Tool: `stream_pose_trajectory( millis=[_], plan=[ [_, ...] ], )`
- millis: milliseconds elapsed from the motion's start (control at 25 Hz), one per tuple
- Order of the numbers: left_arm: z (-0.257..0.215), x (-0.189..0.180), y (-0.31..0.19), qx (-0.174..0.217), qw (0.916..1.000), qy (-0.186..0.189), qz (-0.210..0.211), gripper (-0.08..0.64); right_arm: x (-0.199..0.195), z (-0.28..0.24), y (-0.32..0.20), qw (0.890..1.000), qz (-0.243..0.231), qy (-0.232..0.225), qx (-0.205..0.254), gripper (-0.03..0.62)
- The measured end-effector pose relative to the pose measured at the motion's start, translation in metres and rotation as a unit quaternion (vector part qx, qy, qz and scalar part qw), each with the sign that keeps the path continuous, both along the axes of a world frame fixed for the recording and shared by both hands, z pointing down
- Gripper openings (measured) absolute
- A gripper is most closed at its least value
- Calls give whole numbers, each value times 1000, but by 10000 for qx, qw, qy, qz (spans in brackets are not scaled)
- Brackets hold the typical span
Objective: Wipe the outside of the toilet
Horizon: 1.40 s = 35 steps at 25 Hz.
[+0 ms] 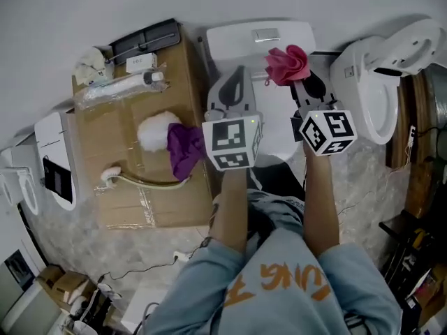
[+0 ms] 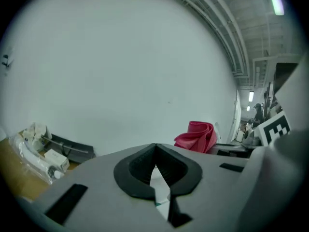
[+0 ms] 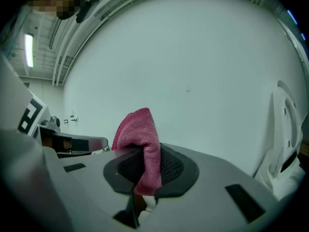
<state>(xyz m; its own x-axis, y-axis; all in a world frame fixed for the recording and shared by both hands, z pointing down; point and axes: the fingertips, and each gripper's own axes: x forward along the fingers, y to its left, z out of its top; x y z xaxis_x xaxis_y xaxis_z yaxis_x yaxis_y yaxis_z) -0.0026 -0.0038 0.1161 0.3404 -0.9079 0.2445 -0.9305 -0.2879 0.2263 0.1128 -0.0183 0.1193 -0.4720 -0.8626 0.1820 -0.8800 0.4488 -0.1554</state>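
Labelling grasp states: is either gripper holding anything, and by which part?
The right gripper is shut on the pink cloth, pinched at a bunched fold near one end; the rest stands above the jaws. The left gripper has its jaws together, empty.

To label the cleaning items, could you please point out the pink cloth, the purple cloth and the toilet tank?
pink cloth (image 1: 288,64), head view, middle of the bunched fabric.
purple cloth (image 1: 183,147), head view, centre of the crumpled fabric.
toilet tank (image 1: 234,40), head view, bare lid surface.

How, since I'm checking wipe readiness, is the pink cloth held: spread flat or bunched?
Bunched. The pink cloth is pinched in folds between the right gripper's shut jaws, crumpled by the toilet tank.
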Motion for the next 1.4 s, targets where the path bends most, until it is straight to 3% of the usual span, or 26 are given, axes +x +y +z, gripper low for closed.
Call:
stream_pose_trajectory(
  millis=[120, 240, 360, 440, 520, 720, 840, 1400],
  plan=[
    [-35, -11, 4, 314, 9992, -228, 69, 25, -3, -39, 9, 9995, 66, -215, 214, 66],
    [-71, -23, 2, 654, 9976, -230, 42, 25, -2, -69, 13, 9978, 236, -362, 507, 66],
    [-104, -26, -3, 1043, 9937, -413, -71, 25, -9, -89, 11, 9965, 243, -119, 791, 66],
    [-112, -36, -5, 1184, 9909, -471, -441, 25, -12, -95, 12, 9954, 134, 25, 945, 66],
    [-116, -50, -5, 1174, 9887, -463, -809, 25, -13, -104, 10, 9937, -2, 20, 1125, 67],
    [-132, -37, 1, 1395, 9842, -753, -794, 25, -1, -134, 5, 9901, -134, 46, 1397, 67],
    [-135, -39, 8, 1551, 9776, -960, -1052, 25, -2, -140, 6, 9887, -192, 45, 1487, 67],
    [-133, -35, 19, 1466, 9749, -1131, -1241, 25, 4, -144, 9, 9867, -343, 121, 1583, 67]
  ],
)
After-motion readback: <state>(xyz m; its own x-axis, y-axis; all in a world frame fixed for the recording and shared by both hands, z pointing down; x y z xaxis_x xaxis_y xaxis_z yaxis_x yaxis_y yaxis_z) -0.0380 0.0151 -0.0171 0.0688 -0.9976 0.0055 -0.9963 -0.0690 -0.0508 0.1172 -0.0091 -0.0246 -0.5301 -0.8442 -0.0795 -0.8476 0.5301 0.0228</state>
